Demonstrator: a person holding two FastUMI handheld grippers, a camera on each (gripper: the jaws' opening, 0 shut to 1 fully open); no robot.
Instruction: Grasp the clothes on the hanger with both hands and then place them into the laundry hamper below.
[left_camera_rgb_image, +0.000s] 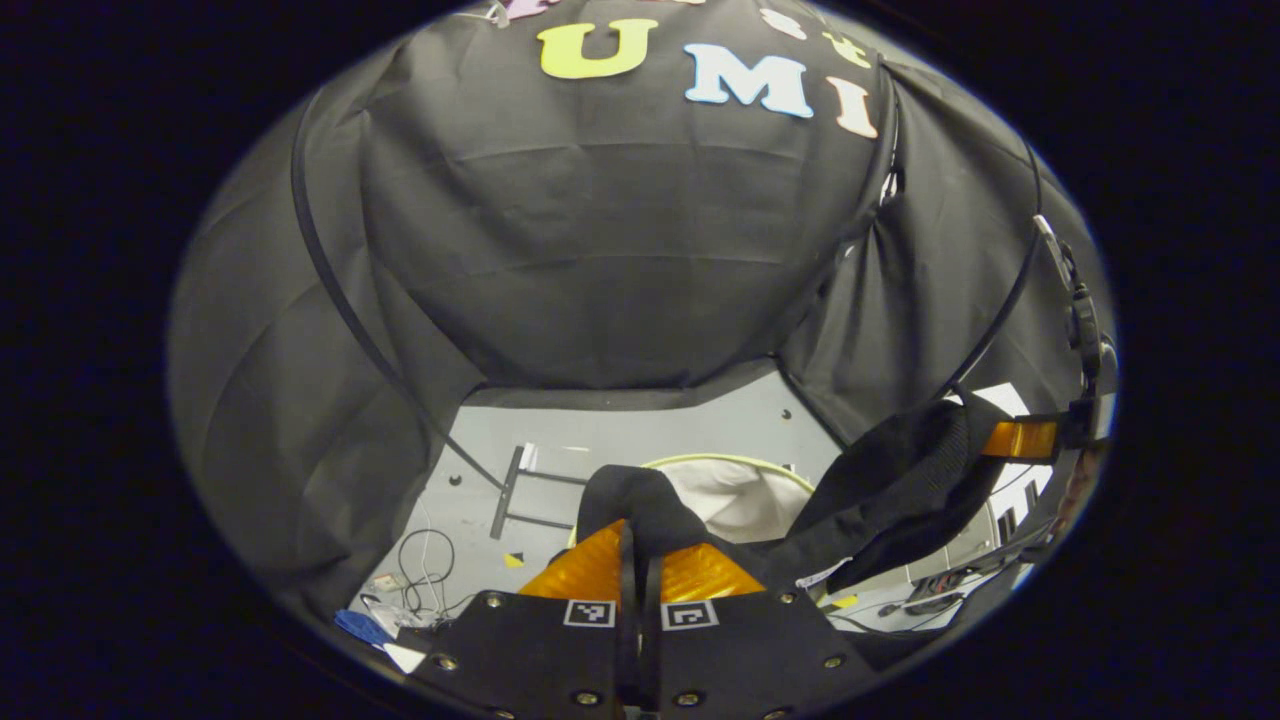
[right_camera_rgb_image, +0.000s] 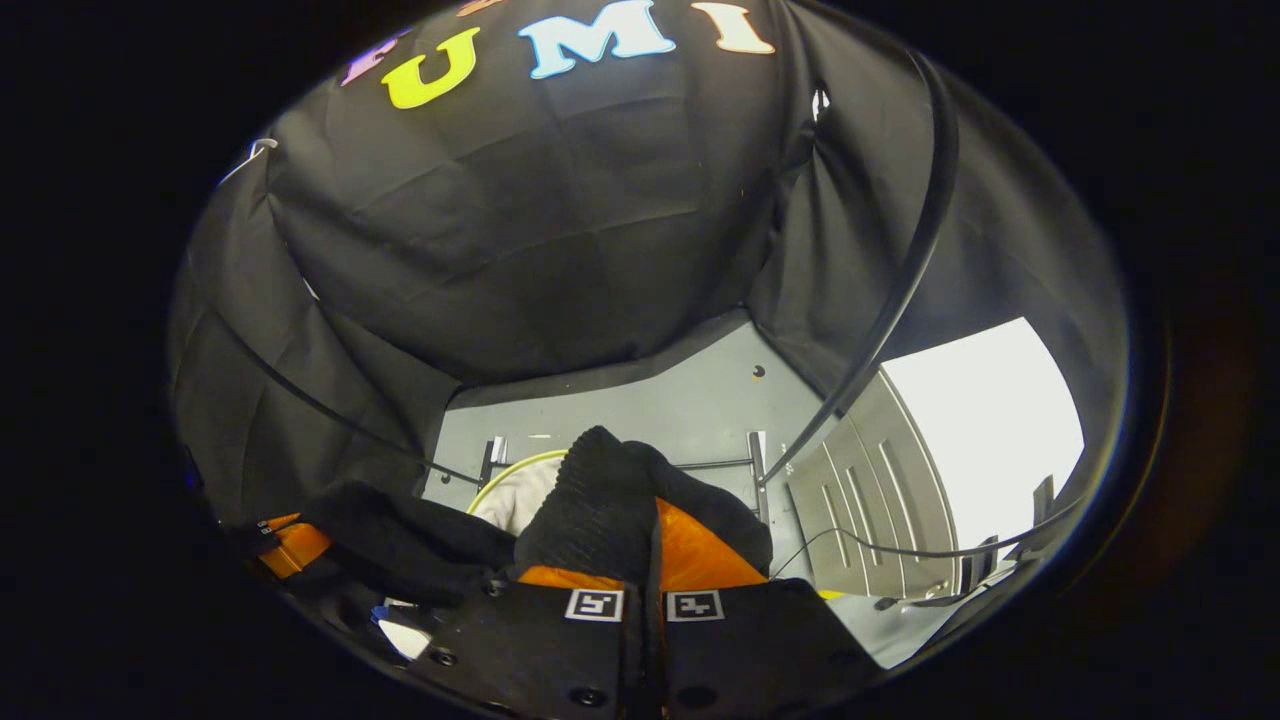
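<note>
the black garment (left_camera_rgb_image: 880, 500) is clamped between the closed fingers of both the left gripper (left_camera_rgb_image: 640, 560) and the right gripper (right_camera_rgb_image: 648, 550), apparently just above the hamper (left_camera_rgb_image: 740, 495), so release seems next.

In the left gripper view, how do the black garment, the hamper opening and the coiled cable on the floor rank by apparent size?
1. Black garment, largest, though it hangs nearest the camera, which inflates it.
2. Hamper opening, partly hidden behind the garment.
3. Coiled cable, smallest.
</note>
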